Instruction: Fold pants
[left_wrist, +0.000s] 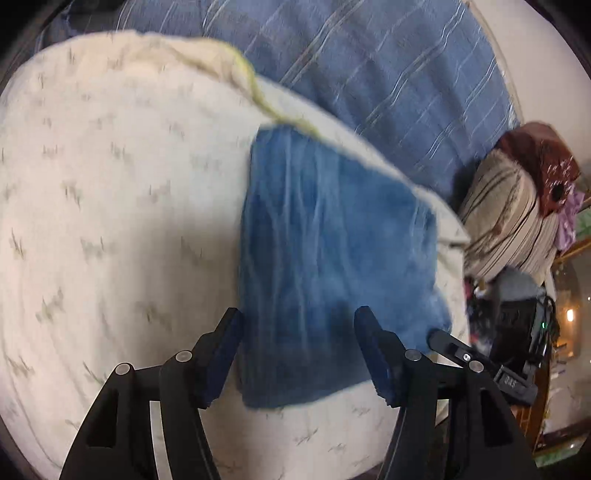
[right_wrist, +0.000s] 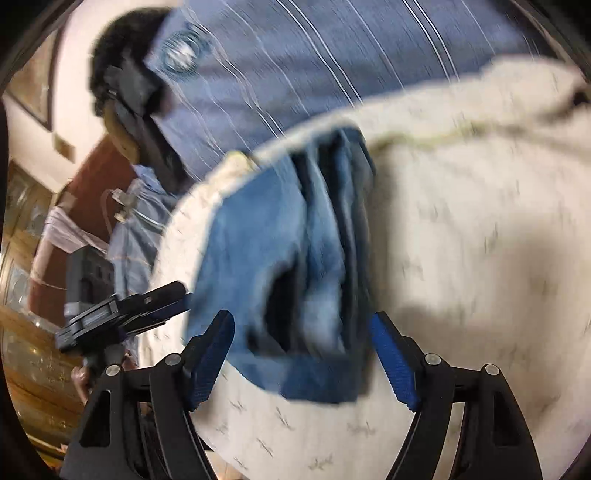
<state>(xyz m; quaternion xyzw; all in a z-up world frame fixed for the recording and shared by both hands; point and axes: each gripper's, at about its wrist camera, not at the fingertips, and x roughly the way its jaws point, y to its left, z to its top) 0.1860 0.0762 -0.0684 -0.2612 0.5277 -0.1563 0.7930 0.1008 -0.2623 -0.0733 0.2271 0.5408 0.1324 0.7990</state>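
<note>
Denim-blue folded pants (left_wrist: 332, 251) lie as a compact rectangle on the cream quilt with small grey motifs (left_wrist: 110, 203), near the quilt's edge beside the blue striped bedsheet (left_wrist: 369, 66). The left hand-held gripper (left_wrist: 299, 354) hovers at the bundle's near edge, jaws wide and holding nothing. The right hand-held gripper (right_wrist: 301, 360) likewise stands wide over the near edge, empty. The fold looks nearly done; to finish well, pull both grippers clear without snagging the top layer, then square any loose flap. Motion blur smears the layers, so their count and alignment are unclear.
</note>
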